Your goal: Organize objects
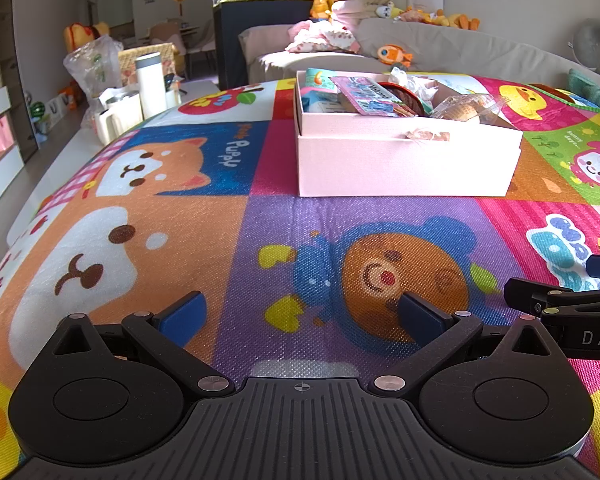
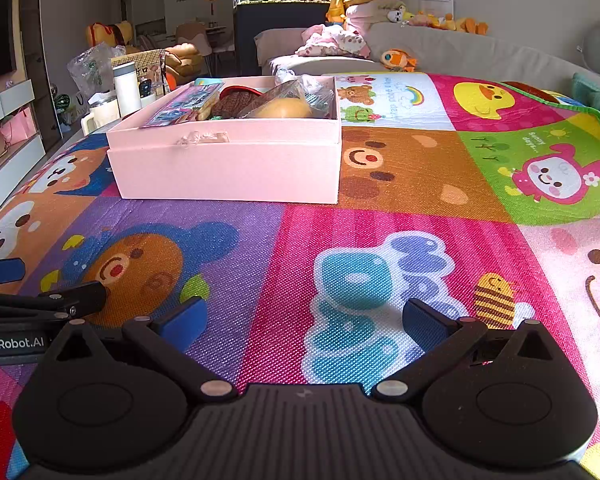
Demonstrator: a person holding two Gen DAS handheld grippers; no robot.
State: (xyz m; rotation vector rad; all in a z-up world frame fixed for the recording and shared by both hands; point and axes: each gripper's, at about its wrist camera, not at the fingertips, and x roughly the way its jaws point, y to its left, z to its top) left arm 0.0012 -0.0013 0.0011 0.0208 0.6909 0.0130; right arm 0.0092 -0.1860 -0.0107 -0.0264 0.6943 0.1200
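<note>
Your left gripper [image 1: 302,314] hangs low over the cartoon play mat [image 1: 228,216], its blue-padded fingers [image 1: 184,314] spread wide with nothing between them; below the gap lies the purple panel with the bear face. Your right gripper [image 2: 302,320] sits just beside it, also low over the mat, fingers [image 2: 422,322] spread wide and empty above the pink panel with the blue and teal shapes. Each gripper shows at the edge of the other's view, so the two are close together, side by side.

The pink box [image 1: 404,164] stands on the mat ahead of you, well apart from both grippers, open at the top. From the left wrist view it lies ahead and to the right; from the right wrist view it lies ahead and to the left [image 2: 228,168]. Inside it you can see a purple printed packet [image 2: 184,106] leaning along the left part, a dark brown round item [image 2: 234,102] in the middle, and a yellowish bun in clear wrap [image 2: 286,108] toward the right. A crumpled strip of tape [image 2: 202,137] clings to the front rim.

Behind the mat runs a grey sofa [image 2: 460,50] with soft toys, and a white flask [image 1: 150,82] stands to the far left.
</note>
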